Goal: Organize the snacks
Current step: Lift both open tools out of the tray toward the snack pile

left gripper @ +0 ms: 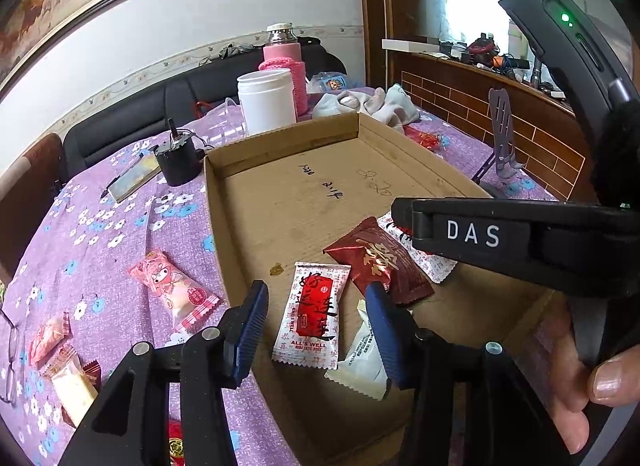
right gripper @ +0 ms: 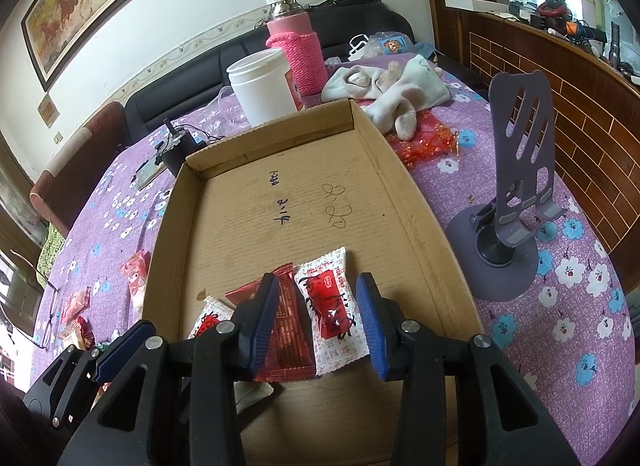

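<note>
Now the left gripper (left gripper: 316, 330) hangs low over the near end of a shallow cardboard tray (left gripper: 288, 145), its blue-padded jaws spread wide with nothing between them. Under the gap lies a white-and-red snack packet (left gripper: 310, 316) flat on the tray floor, touched by neither pad. A plain white packet (left gripper: 362, 362) lies partly under the right-hand pad, and a dark red packet (left gripper: 380, 262) lies just beyond, overlapping another white-and-red one.

From the right wrist camera, the right gripper (right gripper: 320, 320) also stands wide open and holds nothing. It hovers above the dark red packet (right gripper: 286, 330) and a white-and-red packet (right gripper: 332, 314), lying side by side on the tray (right gripper: 404, 185).

Outside the tray, on the purple flowered tablecloth (left gripper: 100, 225), a pink snack packet (left gripper: 174, 290) lies near the tray's left wall, with a few more packets (left gripper: 60, 354) further left. Behind the tray stand a white jar (left gripper: 266, 99) and a pink flask (left gripper: 284, 61). A purple phone stand (right gripper: 516, 185) stands to the tray's right.
</note>
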Demonstrator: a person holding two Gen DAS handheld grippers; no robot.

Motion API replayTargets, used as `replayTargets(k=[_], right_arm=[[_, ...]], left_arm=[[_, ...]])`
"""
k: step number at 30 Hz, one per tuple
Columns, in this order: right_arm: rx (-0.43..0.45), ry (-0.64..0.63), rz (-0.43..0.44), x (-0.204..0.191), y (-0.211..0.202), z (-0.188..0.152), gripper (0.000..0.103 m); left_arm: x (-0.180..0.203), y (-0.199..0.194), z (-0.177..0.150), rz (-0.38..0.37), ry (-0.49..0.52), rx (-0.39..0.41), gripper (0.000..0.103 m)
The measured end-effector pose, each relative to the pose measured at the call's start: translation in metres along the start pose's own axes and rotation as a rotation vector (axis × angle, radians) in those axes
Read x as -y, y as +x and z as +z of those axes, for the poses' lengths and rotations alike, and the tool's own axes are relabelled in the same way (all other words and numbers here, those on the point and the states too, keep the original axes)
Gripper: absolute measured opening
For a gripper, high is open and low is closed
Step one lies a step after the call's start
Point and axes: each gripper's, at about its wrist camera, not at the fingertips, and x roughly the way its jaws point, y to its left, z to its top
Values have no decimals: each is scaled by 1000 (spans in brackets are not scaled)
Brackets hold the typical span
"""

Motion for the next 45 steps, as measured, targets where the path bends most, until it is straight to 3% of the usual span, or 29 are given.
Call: replayTargets(k=[20,30,41,45], right_arm=[[7,-3,-1,-1,-2,0,41],[51,-16,-12,-4,-13,2,41],[69,-13,-11,-6,-14,4,41],[67,-15,2,-8,-15,3,41]], left_arm=[[-2,-1,2,11,-2,9,53],[-7,-10,5,17,-24,31,53],[-19,-59,14,-34,-70,22,54],[-49,-85,5,-70,-113,-15,62]])
